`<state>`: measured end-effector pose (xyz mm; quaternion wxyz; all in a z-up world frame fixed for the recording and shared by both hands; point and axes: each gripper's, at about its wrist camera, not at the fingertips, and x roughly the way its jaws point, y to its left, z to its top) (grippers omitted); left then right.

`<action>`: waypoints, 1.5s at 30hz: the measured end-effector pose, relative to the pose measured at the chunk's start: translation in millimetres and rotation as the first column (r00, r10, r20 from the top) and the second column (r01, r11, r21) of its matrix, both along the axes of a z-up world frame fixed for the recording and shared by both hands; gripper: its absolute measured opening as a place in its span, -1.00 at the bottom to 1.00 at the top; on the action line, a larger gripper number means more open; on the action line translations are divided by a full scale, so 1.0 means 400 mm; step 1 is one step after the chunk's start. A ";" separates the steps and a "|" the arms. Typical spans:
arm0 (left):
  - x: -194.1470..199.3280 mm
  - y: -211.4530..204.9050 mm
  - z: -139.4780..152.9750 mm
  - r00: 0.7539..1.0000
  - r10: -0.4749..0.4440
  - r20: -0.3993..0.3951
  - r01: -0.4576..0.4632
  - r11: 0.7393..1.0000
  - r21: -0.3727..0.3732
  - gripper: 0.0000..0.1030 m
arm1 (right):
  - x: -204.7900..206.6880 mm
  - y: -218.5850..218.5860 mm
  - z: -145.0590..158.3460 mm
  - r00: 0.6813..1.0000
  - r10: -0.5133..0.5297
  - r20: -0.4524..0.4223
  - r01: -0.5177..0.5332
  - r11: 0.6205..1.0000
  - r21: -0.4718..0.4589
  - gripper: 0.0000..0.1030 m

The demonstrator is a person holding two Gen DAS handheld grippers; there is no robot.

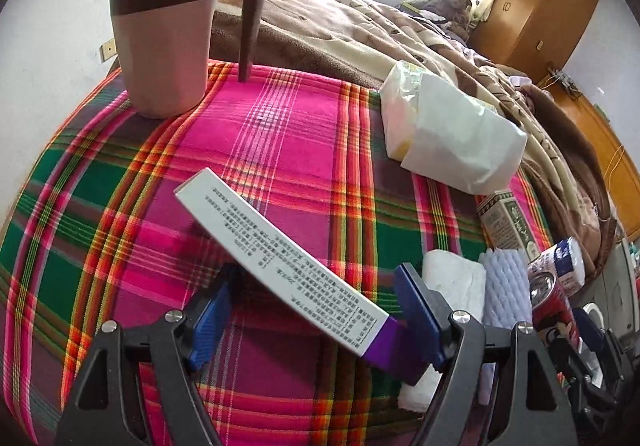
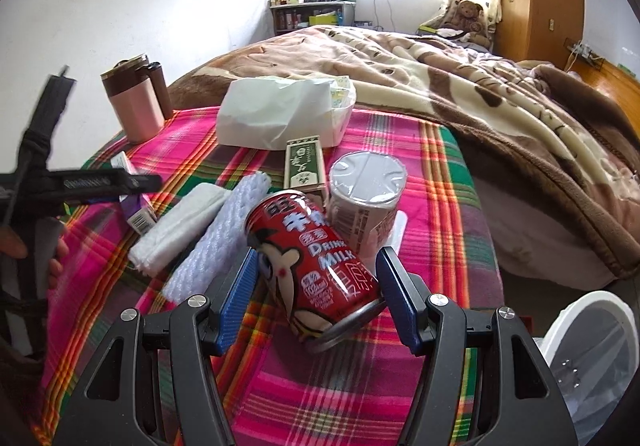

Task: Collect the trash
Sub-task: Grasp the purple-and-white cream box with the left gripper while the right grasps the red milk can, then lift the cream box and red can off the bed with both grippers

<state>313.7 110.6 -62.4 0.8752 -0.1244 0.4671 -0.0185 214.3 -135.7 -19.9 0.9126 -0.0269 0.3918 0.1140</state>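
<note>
Nearest the left wrist lens, the left gripper [image 1: 316, 310] stands spread, its blue pads on either side of a long white carton [image 1: 280, 258] with a purple end. The carton lies slantwise across the gap on the plaid cloth [image 1: 280, 118]. Whether the right-hand pad touches the purple end cannot be told, and the left pad is partly hidden under the carton. From the right wrist view only a short stretch of this carton [image 2: 138, 210] shows behind the blurred frame of the left gripper [image 2: 104, 182].

Right gripper [image 2: 316, 298]: jaws parted around a red milk can [image 2: 316, 266] lying on its side, rim toward the lens. The right pad appears to meet the can's rim, the left pad shows a sliver of cloth beside it, so a firm grasp cannot be confirmed.

Behind the can stand a sealed grey cup [image 2: 366, 198], a green-and-white box [image 2: 304, 164] and a white paper bag [image 2: 280, 114]. To their left lie a folded white tissue [image 2: 180, 230] and a foam net sleeve [image 2: 224, 238], its near end cut off by the gripper finger.

A pink lidded mug [image 1: 168, 38] stands at the far corner of the cloth.

A white bin [image 2: 592, 350] is cropped at the lower right edge.
</note>
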 end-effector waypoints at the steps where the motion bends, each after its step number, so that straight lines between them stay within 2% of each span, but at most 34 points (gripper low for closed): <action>1: -0.003 -0.003 0.002 1.000 -0.006 0.002 0.005 1.000 0.005 0.55 | 0.000 0.002 -0.001 1.000 0.007 -0.007 -0.007 1.000 0.005 0.22; 6: -0.018 0.004 0.005 1.000 -0.028 -0.015 0.028 0.999 0.022 0.55 | 0.003 0.009 -0.004 0.999 0.029 -0.020 -0.028 1.000 0.014 0.22; 10: -0.033 0.023 0.010 1.000 -0.009 -0.016 0.011 0.997 0.083 0.51 | 0.015 0.014 -0.012 0.999 0.027 -0.035 -0.027 1.000 0.005 0.22; 13: -0.037 0.045 0.000 0.999 0.002 -0.033 0.000 0.998 0.058 0.46 | 0.022 0.019 -0.022 0.998 0.033 -0.058 -0.032 0.999 0.014 0.22; 19: -0.026 0.044 -0.003 0.999 0.035 -0.010 -0.034 0.996 0.083 0.46 | 0.033 0.030 -0.036 0.996 0.028 -0.089 -0.026 0.999 0.027 0.22; 21: -0.026 0.042 -0.004 0.999 0.035 0.002 -0.035 0.997 0.074 0.40 | 0.028 0.032 -0.035 0.996 0.029 -0.088 -0.027 0.999 0.025 0.22; 22: -0.028 0.042 -0.004 0.999 0.031 0.006 -0.032 0.996 0.080 0.30 | 0.025 0.031 -0.033 0.996 0.028 -0.084 -0.026 0.999 0.028 0.19; 23: -0.031 0.042 -0.003 1.000 0.029 0.010 -0.030 0.996 0.090 0.13 | 0.022 0.029 -0.031 0.997 0.023 -0.080 -0.020 0.999 0.033 0.06; 24: -0.033 0.044 -0.002 0.999 0.030 0.011 -0.031 0.995 0.092 0.04 | 0.022 0.029 -0.032 0.997 0.020 -0.081 -0.017 0.999 0.036 0.06; 26: -0.040 0.052 0.003 1.000 0.025 0.013 -0.026 0.998 0.065 -0.39 | 0.017 0.027 -0.034 0.997 0.012 -0.080 -0.009 0.999 0.043 0.06; 41: -0.130 0.042 0.036 0.998 0.033 0.062 -0.035 0.999 0.038 -0.55 | -0.047 0.005 -0.007 0.999 0.002 -0.040 0.002 0.995 0.096 0.05; 45: -0.163 0.027 0.050 0.996 0.026 0.087 -0.030 0.998 0.050 -0.55 | -0.064 -0.002 0.003 1.000 0.001 -0.027 0.002 0.994 0.107 0.05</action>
